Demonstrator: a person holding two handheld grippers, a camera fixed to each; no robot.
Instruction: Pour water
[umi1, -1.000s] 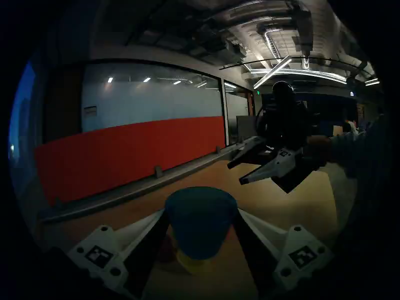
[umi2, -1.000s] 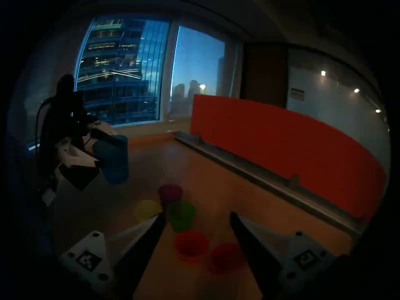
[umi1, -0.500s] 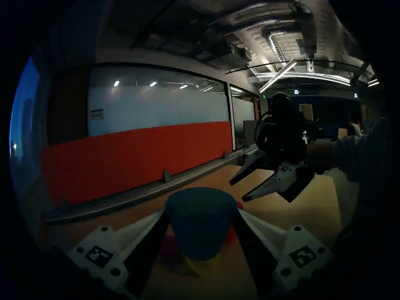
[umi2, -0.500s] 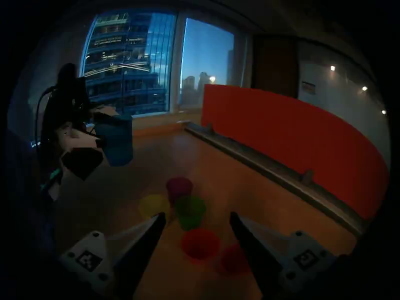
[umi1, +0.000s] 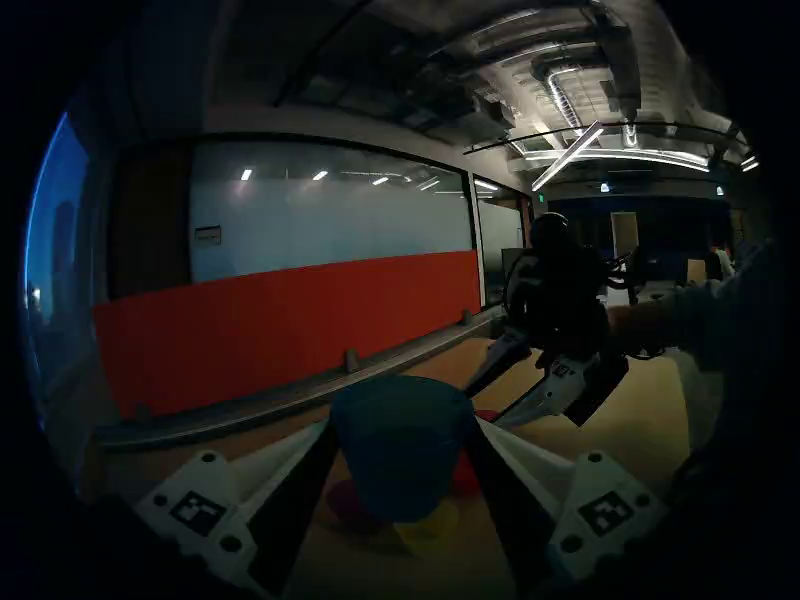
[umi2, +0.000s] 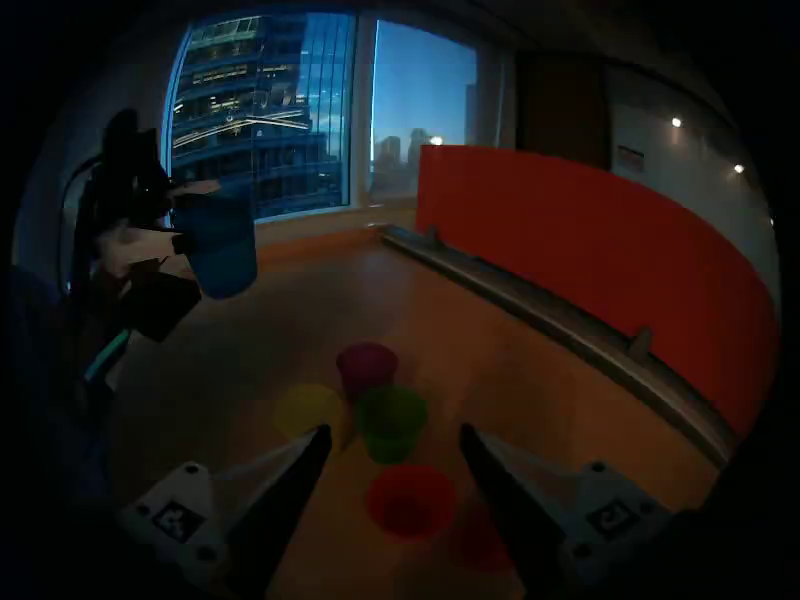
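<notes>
My left gripper (umi1: 400, 432) is shut on a blue cup (umi1: 401, 455), held upright above the wooden table (umi1: 520, 545). Under it lie a purple cup (umi1: 343, 497), a yellow cup (umi1: 432, 517) and a red cup (umi1: 466, 472). In the right gripper view the blue cup (umi2: 219, 247) hangs at the upper left in the left gripper (umi2: 165, 255). My right gripper (umi2: 393, 447) is open, with nothing between its fingers. It hovers over a cluster of cups: purple (umi2: 366, 368), green (umi2: 390, 421), yellow (umi2: 307, 408) and red (umi2: 408, 501). The right gripper (umi1: 545, 380) is also in the left gripper view, held by a sleeved arm.
A second red cup (umi2: 482, 545) sits dimly at the cluster's near right. A red partition (umi2: 600, 250) on a grey rail (umi2: 560, 335) runs along the table's far side. Large windows (umi2: 300, 110) stand behind. The room is dim.
The blue cup has risen in the left gripper and hangs higher in the right gripper view. The right gripper has sunk lower toward the table and drawn nearer the cups.
</notes>
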